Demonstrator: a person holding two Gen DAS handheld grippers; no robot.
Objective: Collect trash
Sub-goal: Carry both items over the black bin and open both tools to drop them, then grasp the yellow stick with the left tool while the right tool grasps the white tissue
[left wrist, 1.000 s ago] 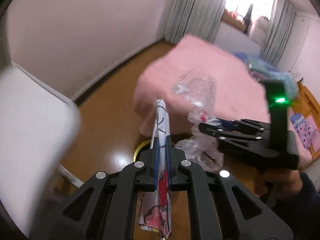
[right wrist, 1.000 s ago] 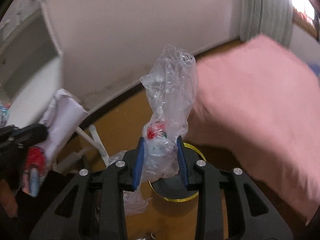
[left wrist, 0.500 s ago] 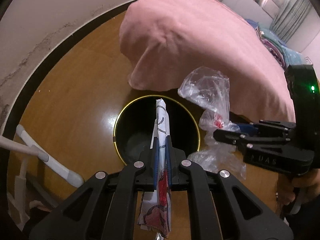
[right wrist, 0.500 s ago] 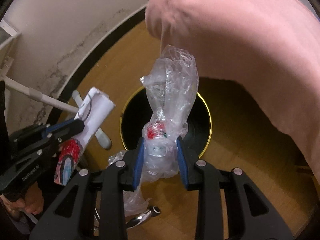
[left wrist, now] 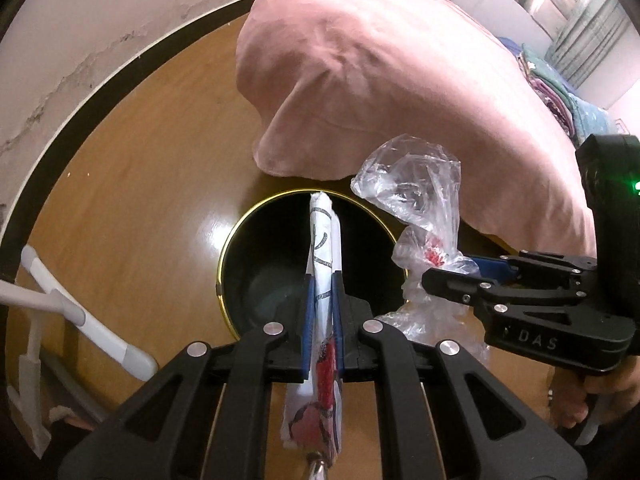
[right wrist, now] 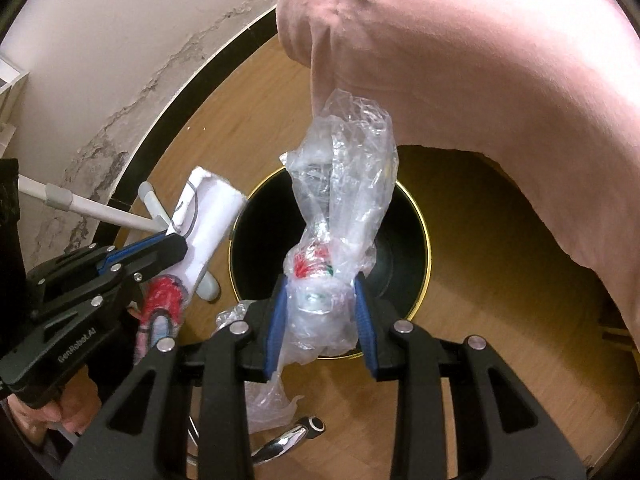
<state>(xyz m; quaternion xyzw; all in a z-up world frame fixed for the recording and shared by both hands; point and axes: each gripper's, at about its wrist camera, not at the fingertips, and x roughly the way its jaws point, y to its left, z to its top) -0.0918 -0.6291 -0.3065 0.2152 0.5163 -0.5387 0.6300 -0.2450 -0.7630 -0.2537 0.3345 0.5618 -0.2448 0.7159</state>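
A black round bin with a gold rim [left wrist: 226,248] stands on the wooden floor, partly under the edge of a pink bedspread. My left gripper [left wrist: 323,280] hangs over its opening, shut on a flat white wrapper with red print [left wrist: 322,232] that sticks out past the fingertips. To its right, my right gripper [left wrist: 432,276] holds a crumpled clear plastic bag [left wrist: 412,192]. In the right wrist view the right gripper [right wrist: 320,284] is shut on that bag [right wrist: 348,184] above the bin's rim [right wrist: 426,248]. At the left of that view are the left gripper [right wrist: 176,244] and the wrapper [right wrist: 212,208].
The pink bedspread [left wrist: 400,80] overhangs the bin's far side. White tubular furniture legs [left wrist: 88,320] stand on the floor to the left, by the wall's dark baseboard [left wrist: 80,120]. A chrome handle [right wrist: 288,440] lies below the right gripper. A person's hand [left wrist: 600,392] holds the right gripper.
Both grippers dropped from room height and tipped downward until the bin lay under them. Over the last half second they barely moved. Each keeps its piece of trash.
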